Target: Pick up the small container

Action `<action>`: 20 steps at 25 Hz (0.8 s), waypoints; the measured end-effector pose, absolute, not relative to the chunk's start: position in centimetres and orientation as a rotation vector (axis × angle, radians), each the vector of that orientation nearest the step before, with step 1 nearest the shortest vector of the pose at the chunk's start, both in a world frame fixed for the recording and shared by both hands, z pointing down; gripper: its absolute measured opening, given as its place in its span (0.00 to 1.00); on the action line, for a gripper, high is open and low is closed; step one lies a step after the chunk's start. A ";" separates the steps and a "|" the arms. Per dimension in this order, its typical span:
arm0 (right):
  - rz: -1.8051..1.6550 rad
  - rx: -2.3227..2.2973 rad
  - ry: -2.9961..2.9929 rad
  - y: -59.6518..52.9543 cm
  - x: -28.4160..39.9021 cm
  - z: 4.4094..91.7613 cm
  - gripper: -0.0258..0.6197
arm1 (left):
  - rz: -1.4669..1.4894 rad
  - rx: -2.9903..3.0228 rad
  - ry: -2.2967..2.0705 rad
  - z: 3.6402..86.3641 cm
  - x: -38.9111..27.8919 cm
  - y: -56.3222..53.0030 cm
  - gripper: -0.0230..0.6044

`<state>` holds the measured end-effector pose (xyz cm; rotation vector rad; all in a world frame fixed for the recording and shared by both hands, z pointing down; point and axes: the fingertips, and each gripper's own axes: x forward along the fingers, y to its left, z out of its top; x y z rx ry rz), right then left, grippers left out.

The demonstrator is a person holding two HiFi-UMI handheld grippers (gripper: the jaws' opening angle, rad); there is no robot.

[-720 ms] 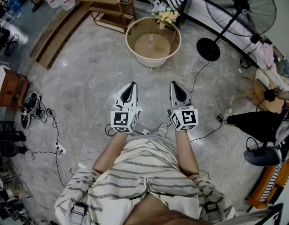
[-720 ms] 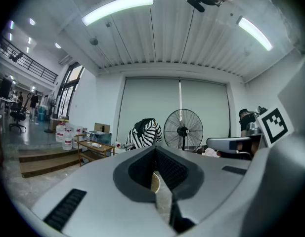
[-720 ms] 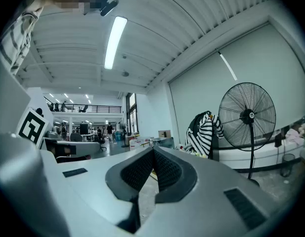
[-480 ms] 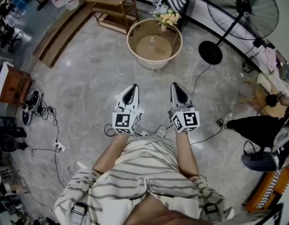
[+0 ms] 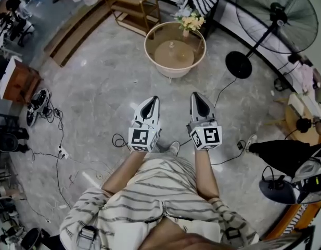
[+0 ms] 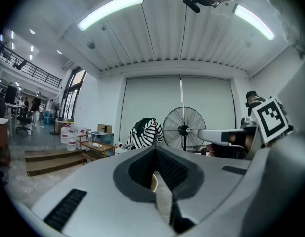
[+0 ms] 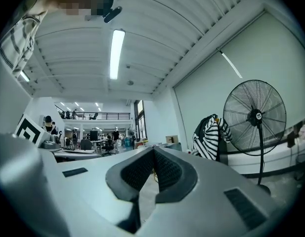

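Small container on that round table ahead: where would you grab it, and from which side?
Probably round its sides, coming down from above on the near side. The small container sits mid-table, inside the raised rim of the round table, and flowers crowd the far edge. Its shape is too small to judge. The left gripper and right gripper are shut, so one must open first.

No words, numbers or brand names can be read anywhere in these views.
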<state>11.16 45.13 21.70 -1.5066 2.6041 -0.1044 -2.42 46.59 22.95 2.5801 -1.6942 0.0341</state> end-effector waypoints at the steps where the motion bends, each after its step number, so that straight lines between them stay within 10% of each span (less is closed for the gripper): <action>1: -0.108 -1.506 2.608 45.0 11.2 22.0 0.05 | 0.041 2.578 -1.694 23.1 -2.2 46.6 0.04; 20: -0.133 -1.565 2.673 25.8 8.2 24.5 0.05 | 0.056 2.548 -1.637 26.3 -4.0 26.6 0.04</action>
